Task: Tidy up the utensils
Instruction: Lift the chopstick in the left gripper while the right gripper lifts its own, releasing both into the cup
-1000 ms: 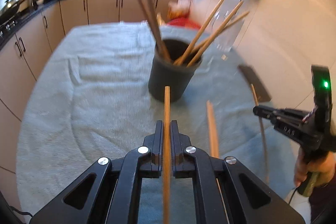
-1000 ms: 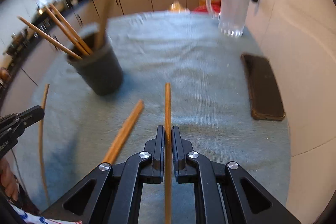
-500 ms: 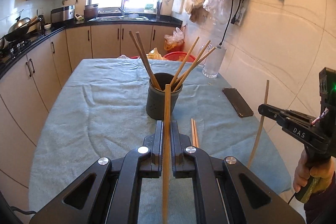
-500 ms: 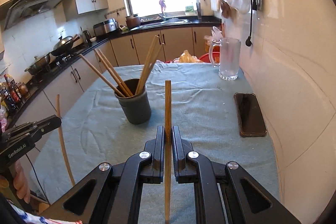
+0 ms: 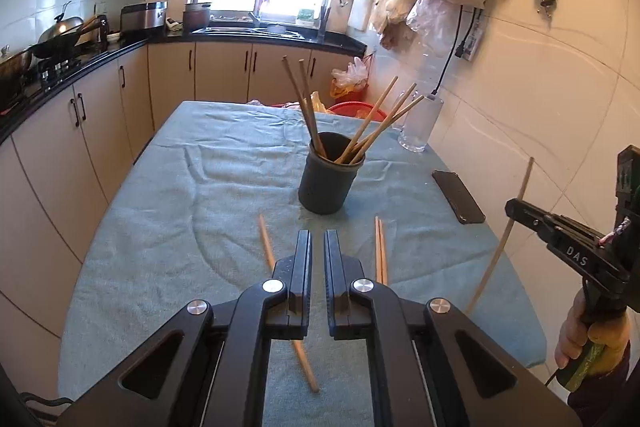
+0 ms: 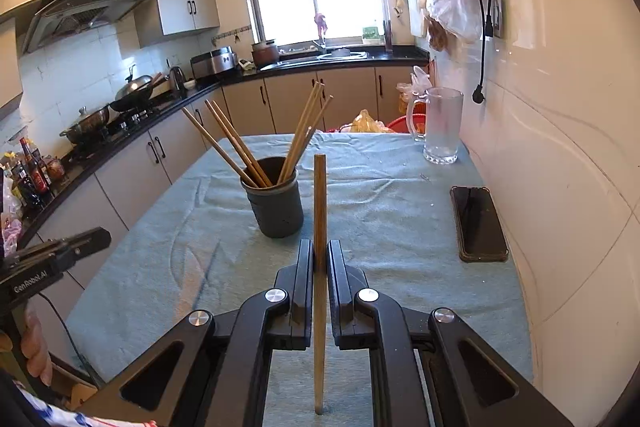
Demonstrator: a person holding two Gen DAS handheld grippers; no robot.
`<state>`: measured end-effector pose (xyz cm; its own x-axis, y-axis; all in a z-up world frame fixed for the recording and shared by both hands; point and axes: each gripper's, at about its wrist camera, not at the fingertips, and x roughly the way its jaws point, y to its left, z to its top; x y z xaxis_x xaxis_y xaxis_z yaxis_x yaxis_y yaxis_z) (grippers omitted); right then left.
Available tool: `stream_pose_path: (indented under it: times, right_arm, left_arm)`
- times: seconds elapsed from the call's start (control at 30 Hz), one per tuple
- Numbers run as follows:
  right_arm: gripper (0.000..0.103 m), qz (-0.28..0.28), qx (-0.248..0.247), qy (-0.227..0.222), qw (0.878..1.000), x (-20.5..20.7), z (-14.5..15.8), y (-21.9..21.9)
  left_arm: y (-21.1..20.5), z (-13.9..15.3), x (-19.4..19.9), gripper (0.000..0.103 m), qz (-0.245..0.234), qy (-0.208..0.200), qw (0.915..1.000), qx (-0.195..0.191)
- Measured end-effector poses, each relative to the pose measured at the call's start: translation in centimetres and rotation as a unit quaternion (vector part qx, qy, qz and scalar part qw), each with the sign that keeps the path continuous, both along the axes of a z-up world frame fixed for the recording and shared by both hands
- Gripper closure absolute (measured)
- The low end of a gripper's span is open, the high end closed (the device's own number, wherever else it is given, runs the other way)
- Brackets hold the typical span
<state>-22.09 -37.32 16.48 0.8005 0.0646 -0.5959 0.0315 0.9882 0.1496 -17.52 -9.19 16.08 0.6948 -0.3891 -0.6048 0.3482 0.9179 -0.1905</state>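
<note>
A dark grey holder (image 5: 326, 187) (image 6: 278, 207) with several wooden chopsticks stands mid-table on the teal cloth (image 5: 168, 219). My left gripper (image 5: 317, 233) (image 6: 104, 237) hovers in front of it, jaws shut with nothing between them. A blurred chopstick (image 5: 266, 243) slants loose under its fingers. Two more chopsticks (image 5: 379, 247) lie side by side on the cloth. My right gripper (image 6: 320, 243) (image 5: 516, 207) is shut on one chopstick (image 6: 320, 203) (image 5: 506, 239), held upright above the table's near right side.
A black phone (image 6: 478, 223) (image 5: 458, 197) lies near the table's right edge, by the tiled wall. A glass mug (image 6: 442, 125) (image 5: 416, 125) stands at the far right corner. Cabinets and a stove counter run along the left. A hand (image 5: 588, 339) holds the right gripper.
Both grippers have lifted and drawn back from the holder. The chopstick gripped by the left gripper has left its jaws and is now loose below them. The right still holds its chopstick.
</note>
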Motion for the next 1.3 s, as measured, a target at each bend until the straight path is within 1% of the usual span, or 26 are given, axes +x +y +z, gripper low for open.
stream_pose_path:
  times: [0.07,0.1,0.2,0.23,0.27,0.3,0.33,0.43,0.53,0.57,0.6,0.63,0.7,0.73,0.8,0.87,0.9,0.97,1.0,1.1,1.2,1.3]
  right_arm:
    - [0.096,0.004,-0.001,-0.003,1.000,-0.2,0.1,0.3]
    - [0.096,0.005,-0.002,-0.003,1.000,-0.2,0.0,0.3]
    - [0.096,0.008,0.002,0.000,1.000,-0.1,-0.3,0.2]
    - [0.096,0.007,0.003,0.001,1.000,0.0,-0.3,0.1]
    - [0.096,0.009,0.008,0.003,1.000,0.1,-0.3,0.0]
    - [0.096,0.011,0.013,0.005,1.000,0.3,-0.4,-0.1]
    - [0.096,0.011,0.016,0.006,1.000,0.4,-0.4,-0.2]
    - [0.096,0.011,0.019,0.010,1.000,0.8,-0.6,-0.3]
    - [0.096,0.012,0.028,0.014,0.999,1.0,-0.6,-0.3]
    - [0.096,0.014,0.032,0.016,0.999,1.1,-0.7,-0.4]
    - [0.096,0.015,0.034,0.017,0.999,1.2,-0.7,-0.4]
    - [0.096,0.017,0.033,0.018,0.999,1.3,-0.7,-0.5]
    - [0.096,0.020,0.033,0.019,0.999,1.4,-0.7,-0.6]
    - [0.096,0.020,0.033,0.020,0.999,1.4,-0.7,-0.5]
    - [0.096,0.021,0.034,0.021,0.999,1.5,-0.8,-0.5]
    - [0.096,0.022,0.039,0.024,0.999,1.8,-0.8,-0.7]
    - [0.096,0.021,0.041,0.024,0.999,1.9,-0.8,-0.8]
    - [0.096,0.021,0.044,0.024,0.999,2.0,-0.9,-0.9]
    - [0.096,0.020,0.046,0.023,0.998,2.1,-0.9,-0.9]
    - [0.096,0.024,0.054,0.023,0.998,2.0,-0.8,-0.9]
    - [0.096,0.028,0.052,0.016,0.998,1.9,-0.4,-0.7]
    - [0.096,0.029,0.051,0.004,0.998,1.6,-0.1,-0.4]
  left_arm:
    - [0.0,-0.2,0.1,0.098,0.002,0.000,1.0000,0.009]
    - [0.0,-0.5,0.4,0.098,0.002,0.006,0.9999,0.013]
    - [0.0,-1.9,2.4,0.097,0.003,0.053,0.9985,0.013]
    - [-0.2,-2.7,3.4,0.092,0.001,0.070,0.9974,0.019]
    - [-0.3,-3.5,4.3,0.081,0.002,0.084,0.9961,0.026]
    - [-0.6,-4.3,5.3,0.073,0.002,0.097,0.9948,0.032]
    - [-0.9,-5.3,6.4,0.061,-0.004,0.109,0.9932,0.040]
    - [-2.1,-8.3,9.7,0.060,-0.005,0.156,0.9855,0.068]
    - [-3.1,-11.1,12.7,0.061,-0.008,0.203,0.9756,0.083]
    - [-3.3,-11.7,13.5,0.067,-0.004,0.212,0.9731,0.090]
    - [-3.6,-12.4,14.2,0.070,-0.001,0.218,0.9707,0.100]
    - [-3.9,-13.0,14.9,0.073,-0.001,0.225,0.9678,0.113]
    - [-4.4,-13.7,15.8,0.073,-0.002,0.233,0.9643,0.126]
    - [-4.6,-13.6,16.0,0.073,-0.003,0.228,0.9645,0.133]
    - [-5.4,-13.7,16.3,0.073,-0.014,0.231,0.9608,0.152]
    - [-5.7,-13.7,16.4,0.096,-0.026,0.232,0.9593,0.159]
    - [-5.6,-13.6,16.3,0.097,-0.029,0.234,0.9602,0.151]
    - [-5.2,-13.0,15.7,0.097,-0.020,0.215,0.9657,0.144]
    - [-4.9,-12.4,15.1,0.097,-0.015,0.203,0.9699,0.134]
    - [-4.1,-10.2,13.1,0.097,-0.026,0.174,0.9804,0.089]
    - [-3.1,-7.1,10.0,0.097,-0.032,0.119,0.9908,0.056]
    - [-2.1,-4.4,7.2,0.097,-0.034,0.071,0.9964,0.032]
